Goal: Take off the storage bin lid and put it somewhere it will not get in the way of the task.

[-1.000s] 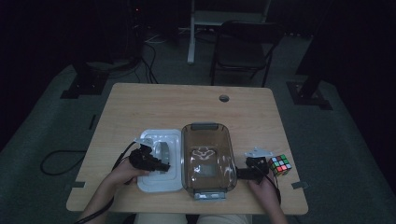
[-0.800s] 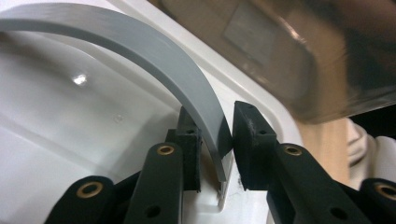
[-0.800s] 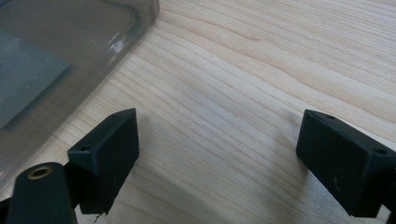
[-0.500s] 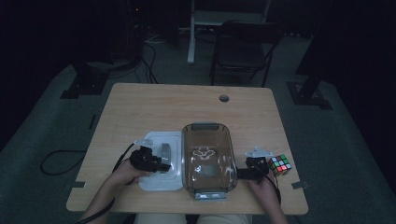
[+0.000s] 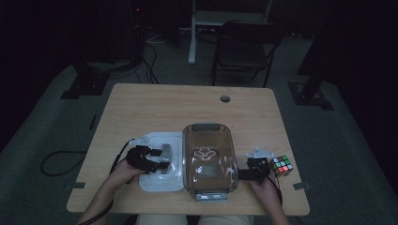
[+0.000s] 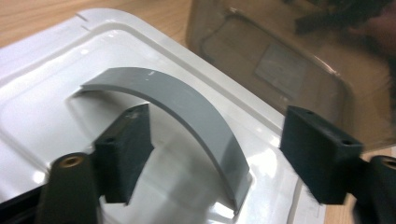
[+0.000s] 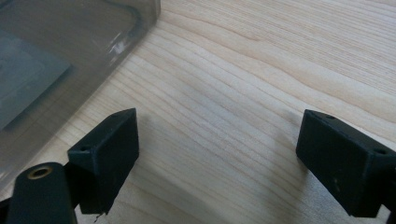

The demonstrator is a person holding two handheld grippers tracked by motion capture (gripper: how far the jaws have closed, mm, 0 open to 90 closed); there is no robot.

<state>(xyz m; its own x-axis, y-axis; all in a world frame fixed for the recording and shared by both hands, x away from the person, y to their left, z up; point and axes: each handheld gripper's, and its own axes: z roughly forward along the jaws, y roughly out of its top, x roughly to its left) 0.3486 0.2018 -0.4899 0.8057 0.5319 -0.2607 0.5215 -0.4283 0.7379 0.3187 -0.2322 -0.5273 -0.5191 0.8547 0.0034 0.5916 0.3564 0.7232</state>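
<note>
A white lid (image 5: 174, 140) with a grey arched handle (image 6: 187, 121) lies flat on the wooden table (image 5: 187, 108), just left of a tinted clear box (image 5: 209, 161). My left gripper (image 6: 219, 158) hangs over the lid (image 6: 42, 84) with the handle between its jaws. Those jaws have just been opening, and neither pad (image 6: 126, 149) touches the handle now. In the high view the left gripper (image 5: 152, 161) sits on the lid's left half. My right gripper (image 7: 224, 163) stands open over bare wood beside the box (image 7: 51, 56), holding nothing. From above, the right gripper (image 5: 244, 173) is at the box's right side.
A colourful puzzle cube (image 5: 280, 165) rests on the table right of the right hand. The box wall (image 6: 289, 60) is close on the far side of the left gripper. A cable hole (image 5: 225, 98) is near the far edge, and a chair (image 5: 244, 47) stands beyond.
The left gripper has eased slightly to the left over the lid. The right hand, the box and the cube have stayed where they were.
</note>
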